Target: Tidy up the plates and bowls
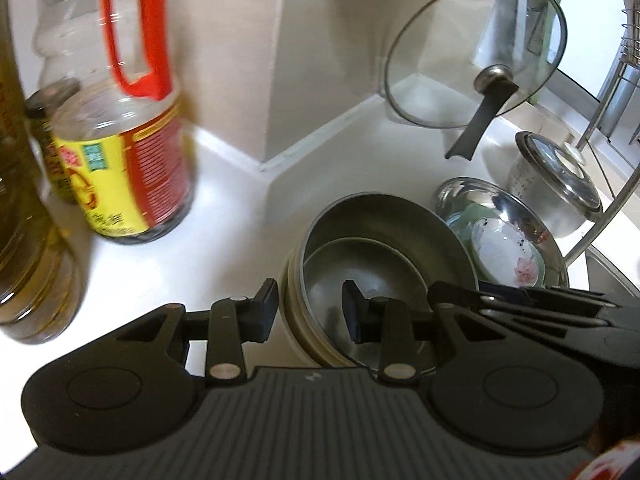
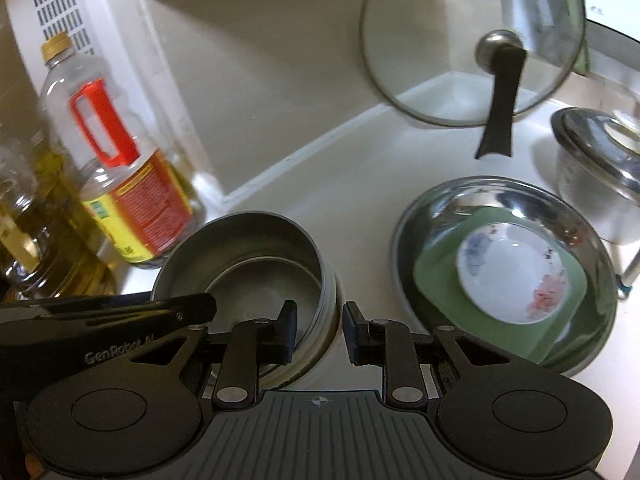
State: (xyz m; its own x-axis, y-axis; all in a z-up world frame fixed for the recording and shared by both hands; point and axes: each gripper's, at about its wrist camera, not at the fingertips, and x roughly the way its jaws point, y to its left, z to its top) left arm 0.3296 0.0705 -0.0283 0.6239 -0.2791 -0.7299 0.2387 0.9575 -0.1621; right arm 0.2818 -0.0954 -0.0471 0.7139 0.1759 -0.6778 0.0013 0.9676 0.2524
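Observation:
A stack of round metal bowls (image 1: 384, 240) with pale rims sits on the white counter; it also shows in the right wrist view (image 2: 248, 248). My left gripper (image 1: 310, 310) is open, its jaws astride the stack's left rim, one finger outside and one inside. My right gripper (image 2: 319, 330) is open astride the stack's right rim. To the right, a wide steel bowl (image 2: 500, 196) holds a green square plate (image 2: 440, 276) with a white floral bowl (image 2: 512, 272) on it; the steel bowl also shows in the left wrist view (image 1: 472, 192).
Oil bottles stand at left: one with a red handle (image 1: 132, 160) (image 2: 132, 196) and a larger one (image 1: 24, 216). A glass lid (image 1: 476, 56) (image 2: 472, 40) leans on the back wall. A lidded steel pot (image 1: 556, 188) (image 2: 596, 168) and a dish rack (image 1: 624, 60) are at right.

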